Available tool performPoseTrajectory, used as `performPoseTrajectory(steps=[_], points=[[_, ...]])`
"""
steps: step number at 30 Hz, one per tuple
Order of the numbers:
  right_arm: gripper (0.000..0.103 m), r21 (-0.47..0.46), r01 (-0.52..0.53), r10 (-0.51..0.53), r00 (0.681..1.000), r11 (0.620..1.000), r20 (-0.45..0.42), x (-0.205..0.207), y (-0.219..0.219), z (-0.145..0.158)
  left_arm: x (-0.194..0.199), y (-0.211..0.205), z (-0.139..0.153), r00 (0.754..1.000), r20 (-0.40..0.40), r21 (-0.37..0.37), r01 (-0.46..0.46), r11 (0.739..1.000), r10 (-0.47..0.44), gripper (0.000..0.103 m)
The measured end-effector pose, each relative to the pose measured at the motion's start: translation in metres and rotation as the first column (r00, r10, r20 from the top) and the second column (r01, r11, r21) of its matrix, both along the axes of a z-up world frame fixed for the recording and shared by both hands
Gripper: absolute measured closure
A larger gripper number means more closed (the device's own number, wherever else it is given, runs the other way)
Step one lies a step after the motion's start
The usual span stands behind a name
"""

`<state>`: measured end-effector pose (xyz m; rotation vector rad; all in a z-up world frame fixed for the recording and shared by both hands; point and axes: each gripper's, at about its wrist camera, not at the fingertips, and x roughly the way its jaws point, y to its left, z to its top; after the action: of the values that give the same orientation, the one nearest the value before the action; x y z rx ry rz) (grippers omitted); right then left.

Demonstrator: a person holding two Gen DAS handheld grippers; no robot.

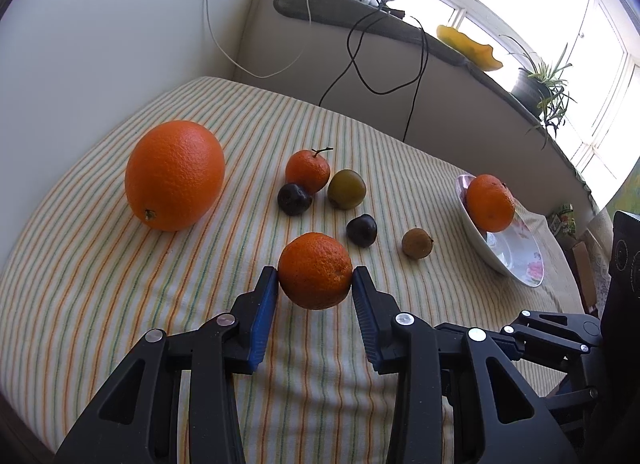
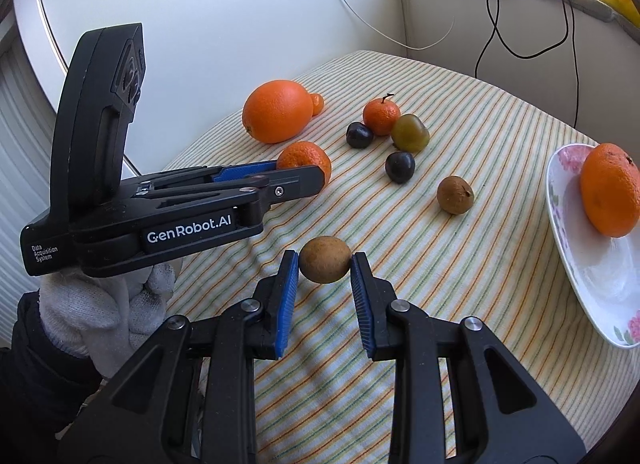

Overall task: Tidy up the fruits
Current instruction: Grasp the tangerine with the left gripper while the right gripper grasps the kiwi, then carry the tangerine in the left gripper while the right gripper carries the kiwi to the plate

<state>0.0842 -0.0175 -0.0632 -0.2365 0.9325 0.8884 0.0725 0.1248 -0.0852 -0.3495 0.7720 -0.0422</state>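
Left to right across the striped worktop [image 1: 100, 284]:

- Large orange [image 1: 175, 175] sits far left on the cloth, untouched. Right wrist view shows a small orange fruit [image 2: 317, 103] tucked just behind it, mostly hidden.
- Left gripper [image 1: 315, 276] is clamped on a mandarin [image 1: 315, 270], blue pads touching both sides. Fruit looks lifted just clear of the cloth, shadow underneath. In the right wrist view the same gripper [image 2: 316, 175] reaches in from the left, held by a white-gloved hand [image 2: 100, 304].
- Centre cluster: stemmed mandarin [image 1: 307, 171] touching a dark plum [image 1: 294, 199] at its front left; greenish-yellow fruit [image 1: 346, 189] just beside the mandarin on the right. Second dark plum [image 1: 361, 229] sits nearer the camera, apart from those three.
- Small brown fruit [image 1: 417, 243] lies alone between the cluster and the plate.
- Right gripper [image 2: 325, 270] is closed on another brown fruit [image 2: 325, 259], pads contacting both sides. Can't tell whether it is off the cloth or resting on it.
- Floral plate [image 1: 520, 264] at the right edge of the worktop, holding one mandarin [image 1: 490, 203] against its far rim.

Background: windowsill with a yellow dish [image 1: 470, 47], a potted plant [image 1: 540, 87] and trailing cables [image 1: 360, 63].
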Motion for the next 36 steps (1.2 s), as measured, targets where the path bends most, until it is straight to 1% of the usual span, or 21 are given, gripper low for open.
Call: performPoseTrajectory(steps=[9,18,29,36], points=[[0.075,0.029,0.095,-0.096,0.995,0.995,0.018,0.016,-0.047,0.013,0.007,-0.027,0.007,0.998,0.025,-0.012,0.054,0.998,-0.054,0.066],[0.075,0.048,0.207,-0.209,0.977,0.977,0.047,0.038,-0.100,0.030,0.022,-0.060,0.016,0.991,0.046,-0.016,0.124,0.992,-0.124,0.066],[0.075,0.053,0.321,-0.324,0.943,0.946,0.073,0.071,-0.156,0.039,0.042,-0.111,0.022,0.974,0.058,-0.018,0.222,0.975,-0.220,0.066],[0.075,0.044,0.364,-0.366,0.927,0.930,0.084,0.095,-0.181,0.037,0.055,-0.144,0.025,0.959,0.065,-0.016,0.279,0.960,-0.277,0.066]])
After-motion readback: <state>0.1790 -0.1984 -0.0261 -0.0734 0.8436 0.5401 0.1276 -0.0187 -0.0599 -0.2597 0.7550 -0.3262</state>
